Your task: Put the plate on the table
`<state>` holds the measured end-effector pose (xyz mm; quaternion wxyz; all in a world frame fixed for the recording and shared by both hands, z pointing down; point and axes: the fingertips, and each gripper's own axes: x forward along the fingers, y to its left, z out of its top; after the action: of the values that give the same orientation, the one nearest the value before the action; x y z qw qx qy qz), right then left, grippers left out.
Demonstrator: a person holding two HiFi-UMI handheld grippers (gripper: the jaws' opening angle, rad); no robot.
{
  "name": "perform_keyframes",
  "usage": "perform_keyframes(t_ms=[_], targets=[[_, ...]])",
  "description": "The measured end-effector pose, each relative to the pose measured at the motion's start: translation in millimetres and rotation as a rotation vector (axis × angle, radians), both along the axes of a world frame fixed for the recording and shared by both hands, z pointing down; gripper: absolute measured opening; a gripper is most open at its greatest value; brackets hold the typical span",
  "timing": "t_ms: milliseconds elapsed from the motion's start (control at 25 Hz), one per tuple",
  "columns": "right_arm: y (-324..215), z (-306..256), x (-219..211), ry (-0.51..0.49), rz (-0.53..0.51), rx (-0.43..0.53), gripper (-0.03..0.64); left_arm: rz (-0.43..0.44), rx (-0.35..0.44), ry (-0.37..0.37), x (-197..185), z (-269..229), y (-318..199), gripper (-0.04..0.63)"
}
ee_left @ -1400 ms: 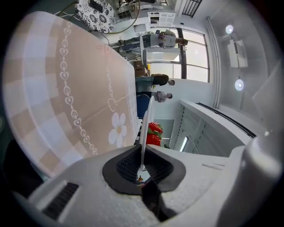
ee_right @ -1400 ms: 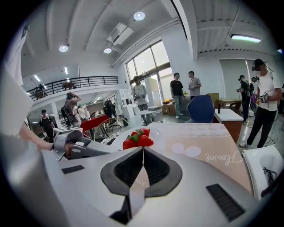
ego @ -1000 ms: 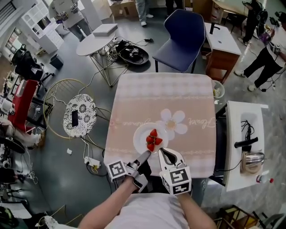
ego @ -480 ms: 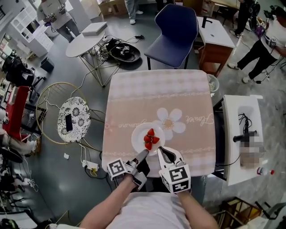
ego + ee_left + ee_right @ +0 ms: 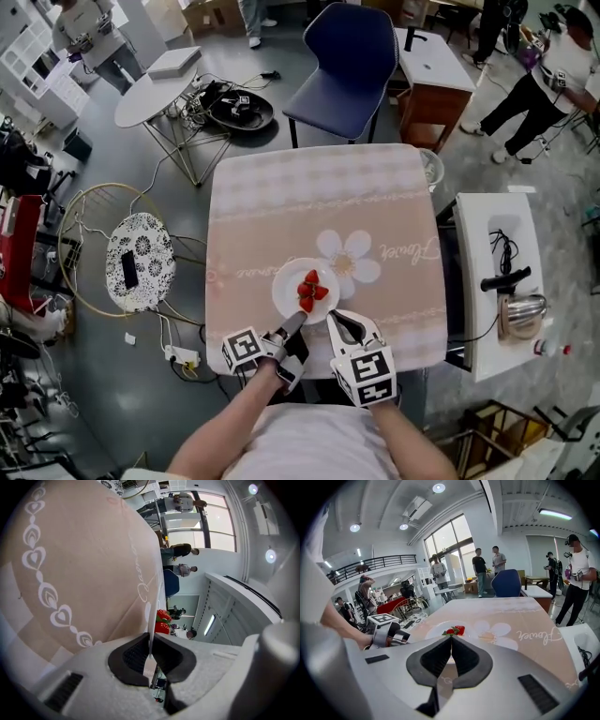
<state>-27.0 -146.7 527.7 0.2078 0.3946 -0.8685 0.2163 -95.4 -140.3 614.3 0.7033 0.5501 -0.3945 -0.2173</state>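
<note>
Your left tongs (image 5: 296, 324) pinch the plate (image 5: 285, 292) by its near rim; your right tongs (image 5: 331, 320) sit pressed together, empty. It's likely stiff, slick and breakable: keep it level.

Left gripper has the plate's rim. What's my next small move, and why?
Probably open the left gripper and draw it back: its jaws pinch the rim of the plate, which seems to lie flat on the table with the strawberries on it. The right gripper is shut, holding nothing.
</note>
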Motion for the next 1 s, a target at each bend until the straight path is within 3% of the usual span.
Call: perform_keyframes(t_ms=[520,1000], targets=[[0.5,8.2,13.2,0.016,0.058,-0.022,0.005,0.02,-0.079,-0.057,-0.5,20.4,-5.9,0.018],[17.7,18.9,7.2,0.009,0.016,-0.064,0.005,0.088,-0.103,-0.242,-4.8,19.8,-7.8,0.037]])
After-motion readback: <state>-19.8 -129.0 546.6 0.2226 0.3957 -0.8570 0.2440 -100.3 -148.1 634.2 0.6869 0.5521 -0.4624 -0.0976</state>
